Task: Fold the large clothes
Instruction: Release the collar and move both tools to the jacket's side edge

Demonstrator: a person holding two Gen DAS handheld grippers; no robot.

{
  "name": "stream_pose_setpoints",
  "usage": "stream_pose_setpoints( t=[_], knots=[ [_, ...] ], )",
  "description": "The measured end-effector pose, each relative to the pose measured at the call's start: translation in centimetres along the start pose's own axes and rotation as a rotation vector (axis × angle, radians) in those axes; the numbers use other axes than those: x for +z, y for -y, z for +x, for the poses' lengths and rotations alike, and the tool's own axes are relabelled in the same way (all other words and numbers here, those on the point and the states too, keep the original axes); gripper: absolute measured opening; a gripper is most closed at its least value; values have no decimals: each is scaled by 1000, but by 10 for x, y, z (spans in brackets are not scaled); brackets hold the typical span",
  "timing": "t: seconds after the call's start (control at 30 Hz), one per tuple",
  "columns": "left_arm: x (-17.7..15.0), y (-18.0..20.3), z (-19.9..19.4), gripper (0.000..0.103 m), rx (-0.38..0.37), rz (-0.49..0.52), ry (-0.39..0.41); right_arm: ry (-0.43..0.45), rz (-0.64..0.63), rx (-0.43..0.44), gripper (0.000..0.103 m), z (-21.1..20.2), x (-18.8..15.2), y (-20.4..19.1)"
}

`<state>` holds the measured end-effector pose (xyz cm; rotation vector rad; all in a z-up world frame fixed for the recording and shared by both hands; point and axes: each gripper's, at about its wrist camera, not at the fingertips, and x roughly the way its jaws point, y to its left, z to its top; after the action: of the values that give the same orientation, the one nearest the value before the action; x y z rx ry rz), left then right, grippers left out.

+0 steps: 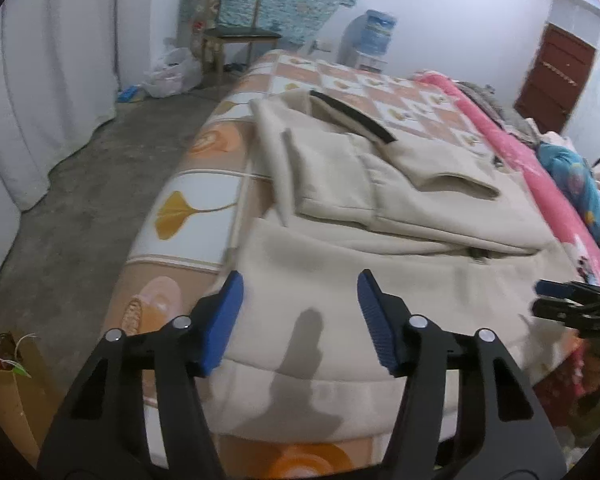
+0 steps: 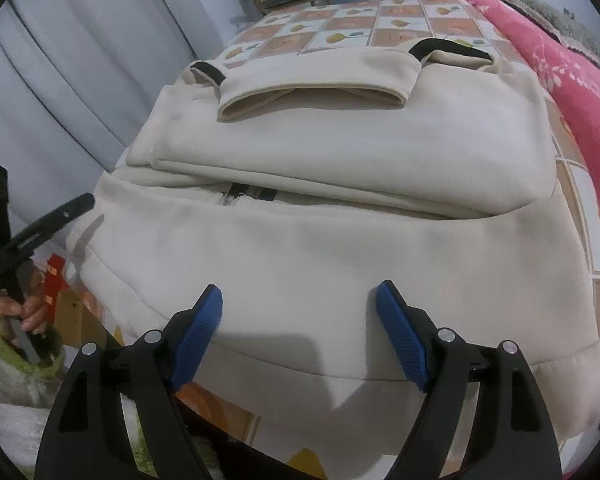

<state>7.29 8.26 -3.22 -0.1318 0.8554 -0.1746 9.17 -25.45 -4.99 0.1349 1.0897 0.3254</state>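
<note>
Left wrist view: the left claw [image 1: 300, 292] stands apart with nothing between its blue pads, poised over the near hem of the cream garment [image 1: 380, 216]; the garment lies partly folded on the bed [image 1: 188, 208]. Right wrist view: the right claw [image 2: 299, 304] is likewise spread and empty above the garment's near edge; a hand [image 2: 24, 312] grips the other tool at left.

The big soft cream garment [image 2: 340, 248] has black trim at its far edge. The bed cover [image 1: 188, 200] has orange and white squares with yellow leaf shapes. A pink blanket with white flowers [image 2: 560, 60] lies along the bed. The black gripper fingers [image 1: 224, 320] have blue pads. The door [image 1: 556, 76] is dark red, the curtain [image 1: 52, 100] white.
</note>
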Motion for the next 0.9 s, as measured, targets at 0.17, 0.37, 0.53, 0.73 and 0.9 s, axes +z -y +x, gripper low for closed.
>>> stream_pose_setpoints(
  t=[0.17, 0.37, 0.53, 0.73, 0.9],
  knots=[
    [8, -14, 11, 55, 28, -27, 9, 3, -11, -8, 77, 0, -2, -2],
    [12, -30, 27, 35, -58, -94, -23, -7, -63, -52, 77, 2, -3, -9],
    [12, -21, 2, 23, -163, -33, 61, -15, -73, -61, 77, 3, -2, -10],
    [9, -8, 9, 26, -160, 39, 19, -15, -76, -65, 78, 3, -2, -11],
    [11, -19, 29, 26, -84, -39, -42, -15, -75, -64, 78, 3, -2, -11]
  ],
)
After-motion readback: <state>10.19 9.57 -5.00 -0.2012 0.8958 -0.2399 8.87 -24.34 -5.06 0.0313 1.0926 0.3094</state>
